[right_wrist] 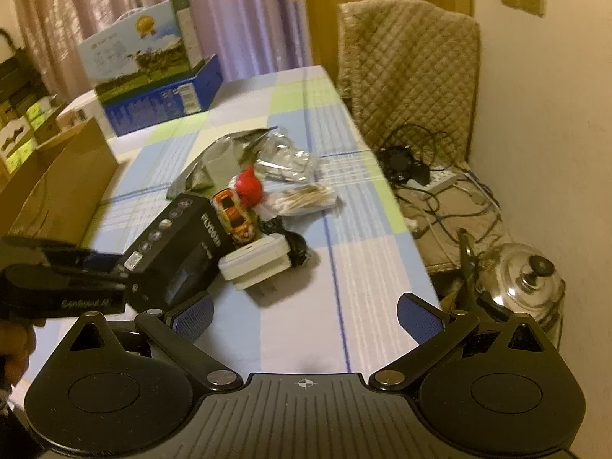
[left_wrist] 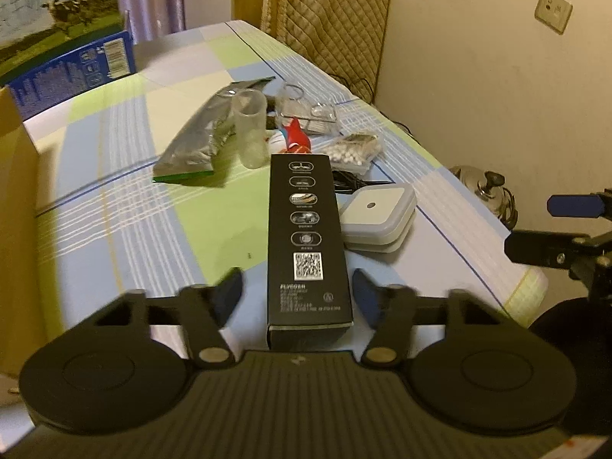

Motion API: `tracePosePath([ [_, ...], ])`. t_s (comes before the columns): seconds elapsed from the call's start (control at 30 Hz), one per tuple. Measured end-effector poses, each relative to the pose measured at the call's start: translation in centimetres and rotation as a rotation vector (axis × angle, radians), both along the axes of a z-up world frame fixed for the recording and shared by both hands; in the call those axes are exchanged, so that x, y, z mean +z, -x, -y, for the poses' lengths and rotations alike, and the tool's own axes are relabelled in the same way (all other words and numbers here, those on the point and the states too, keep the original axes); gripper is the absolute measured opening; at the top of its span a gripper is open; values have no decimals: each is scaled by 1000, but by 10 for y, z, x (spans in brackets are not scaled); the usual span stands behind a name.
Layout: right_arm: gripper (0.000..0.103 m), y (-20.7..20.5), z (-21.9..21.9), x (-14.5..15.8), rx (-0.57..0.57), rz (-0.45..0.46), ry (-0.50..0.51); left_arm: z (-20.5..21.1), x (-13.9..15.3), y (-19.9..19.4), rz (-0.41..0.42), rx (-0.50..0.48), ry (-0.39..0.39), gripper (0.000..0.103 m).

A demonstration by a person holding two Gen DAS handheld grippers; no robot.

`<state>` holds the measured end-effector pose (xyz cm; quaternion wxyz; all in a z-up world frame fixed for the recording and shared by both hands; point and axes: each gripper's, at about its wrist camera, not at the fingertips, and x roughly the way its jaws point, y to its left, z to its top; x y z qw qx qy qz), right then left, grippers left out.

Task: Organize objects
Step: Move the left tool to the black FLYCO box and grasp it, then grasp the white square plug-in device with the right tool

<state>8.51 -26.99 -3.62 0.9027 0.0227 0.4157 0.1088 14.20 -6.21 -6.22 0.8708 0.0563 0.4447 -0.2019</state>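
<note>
A long black carton (left_wrist: 306, 229) with a QR code lies on the checked tablecloth (left_wrist: 134, 191). Its near end sits between the fingers of my left gripper (left_wrist: 298, 290). The right pad almost touches it, while a gap shows at the blurred left pad. In the right wrist view the left gripper (right_wrist: 122, 271) reaches the same carton (right_wrist: 179, 244) from the left. My right gripper (right_wrist: 306, 313) hangs open over bare cloth near the table's right edge, holding nothing. A white square device (left_wrist: 376, 214) leans against the carton's right side.
Behind the carton lie a silver foil bag (left_wrist: 202, 134), a clear cup (left_wrist: 250, 130), a red toy (left_wrist: 296, 137), a toy car (right_wrist: 233, 218) and a bag of cotton swabs (right_wrist: 306, 197). A cardboard box (right_wrist: 65, 191) stands left, a blue printed box (right_wrist: 153, 72) behind. A steel kettle (right_wrist: 524, 279) stands on the floor at right.
</note>
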Motion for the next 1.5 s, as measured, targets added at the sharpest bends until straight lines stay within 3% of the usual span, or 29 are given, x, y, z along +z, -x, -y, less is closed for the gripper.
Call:
tracePosePath([
  [0.27,100,-26,-43,-11,203,27,99,-25,5,12,26,52,-72,38],
  [0.47,99,-59,-67,-39,313,-3,223,-55,7,24,21,115,-80,39],
  [0.6,82,-78,-73,-59,380,-49,245,-59,3,22,12,100,-69,49],
  [0.83,63,-91,-76,-70,375,-68,267,-54,4,4,4,52,-70,49],
  [1.13,63,-70,-84,-66,332,-55,274,-48,0,-19,-39,-1,-135,38],
  [1.5,62,-41,-100,-31,323,-20,239,-68,26,-7,-42,8,-93,38],
])
